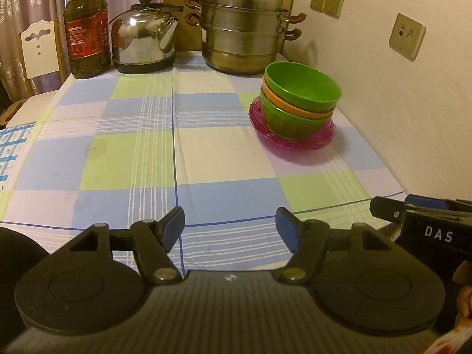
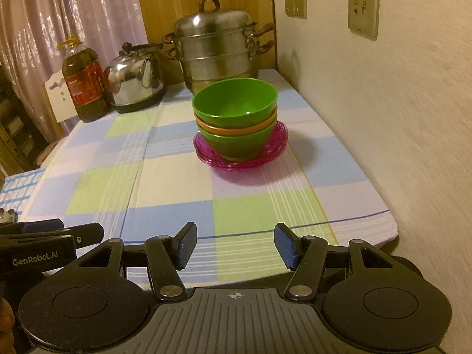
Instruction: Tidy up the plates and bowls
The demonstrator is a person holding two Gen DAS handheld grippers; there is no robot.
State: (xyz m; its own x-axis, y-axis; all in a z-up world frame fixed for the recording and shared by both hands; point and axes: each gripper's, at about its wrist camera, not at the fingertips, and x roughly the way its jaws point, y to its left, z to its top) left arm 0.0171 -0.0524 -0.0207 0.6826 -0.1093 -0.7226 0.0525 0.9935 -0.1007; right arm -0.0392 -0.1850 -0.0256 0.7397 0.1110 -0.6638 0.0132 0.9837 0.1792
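Observation:
A stack of three bowls stands on pink translucent plates [image 1: 295, 140] [image 2: 242, 159] at the right of the table near the wall: a green bowl [image 1: 303, 88] [image 2: 236, 100] on top, an orange bowl [image 1: 298, 109] [image 2: 236, 129] in the middle, a green bowl [image 1: 292, 124] [image 2: 239, 144] below. My left gripper [image 1: 230, 228] is open and empty over the table's near edge, well short of the stack. My right gripper [image 2: 234, 243] is open and empty, also at the near edge, facing the stack.
A steel steamer pot [image 1: 244, 26] [image 2: 215, 47], a steel kettle [image 1: 144, 41] [image 2: 135, 82] and an oil bottle [image 1: 87, 32] [image 2: 85, 82] stand along the far edge. The wall [image 2: 383, 118] runs along the right side. A chair [image 1: 39, 50] stands at far left.

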